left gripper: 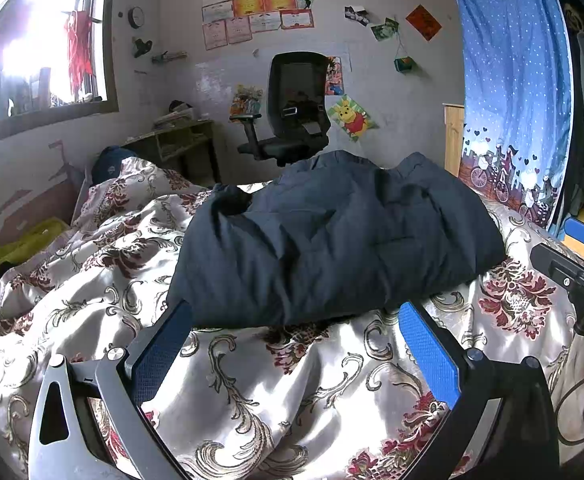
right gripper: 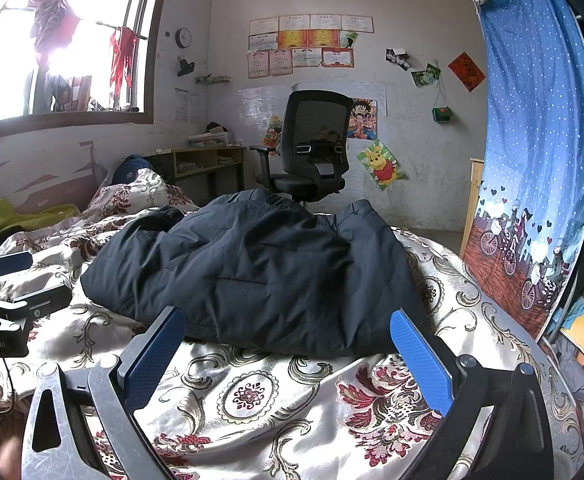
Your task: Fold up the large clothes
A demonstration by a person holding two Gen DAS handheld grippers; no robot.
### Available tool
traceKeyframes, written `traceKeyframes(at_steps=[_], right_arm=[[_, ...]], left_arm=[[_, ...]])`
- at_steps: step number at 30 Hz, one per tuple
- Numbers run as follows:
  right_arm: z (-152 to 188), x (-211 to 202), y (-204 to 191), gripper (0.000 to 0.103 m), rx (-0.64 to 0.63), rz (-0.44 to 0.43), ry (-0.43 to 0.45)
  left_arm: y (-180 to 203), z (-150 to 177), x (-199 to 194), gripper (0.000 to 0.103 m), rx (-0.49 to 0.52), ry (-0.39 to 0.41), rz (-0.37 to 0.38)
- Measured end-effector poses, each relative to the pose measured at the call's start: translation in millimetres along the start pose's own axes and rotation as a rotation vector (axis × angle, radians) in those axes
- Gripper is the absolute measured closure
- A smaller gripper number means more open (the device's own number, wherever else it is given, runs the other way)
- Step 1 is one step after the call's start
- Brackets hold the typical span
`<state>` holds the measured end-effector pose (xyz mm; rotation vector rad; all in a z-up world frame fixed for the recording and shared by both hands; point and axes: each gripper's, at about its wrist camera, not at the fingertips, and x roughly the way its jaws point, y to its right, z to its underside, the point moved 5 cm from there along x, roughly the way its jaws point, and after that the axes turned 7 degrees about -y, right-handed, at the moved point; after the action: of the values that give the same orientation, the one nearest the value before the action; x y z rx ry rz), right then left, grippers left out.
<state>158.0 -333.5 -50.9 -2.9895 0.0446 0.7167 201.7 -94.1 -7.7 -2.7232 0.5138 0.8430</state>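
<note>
On a bed spread with a shiny floral quilt (left gripper: 292,392), a dark navy padded jacket (left gripper: 332,240) lies in a bulky, folded heap near the middle of the mattress. Both tools hover just short of its near edge, side by side and apart from it. The left tool (left gripper: 298,328) has its blue-padded fingers spread wide, gripping nothing; the right tool (right gripper: 287,336) is likewise spread and empty. Behind the bed stand a black office chair (right gripper: 316,148) and a low wooden desk (right gripper: 207,160), below certificates (right gripper: 308,40) taped to the wall. A blue dotted curtain (right gripper: 540,140) hangs at right.
</note>
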Motion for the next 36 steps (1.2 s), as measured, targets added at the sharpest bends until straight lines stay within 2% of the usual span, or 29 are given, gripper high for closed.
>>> traceKeyframes(at_steps=[36], right_arm=[[-0.1, 0.0, 0.6, 0.0, 0.001, -0.001, 0.0]], left_arm=[[-0.6, 2.5, -0.6, 0.002, 0.001, -0.005, 0.004]])
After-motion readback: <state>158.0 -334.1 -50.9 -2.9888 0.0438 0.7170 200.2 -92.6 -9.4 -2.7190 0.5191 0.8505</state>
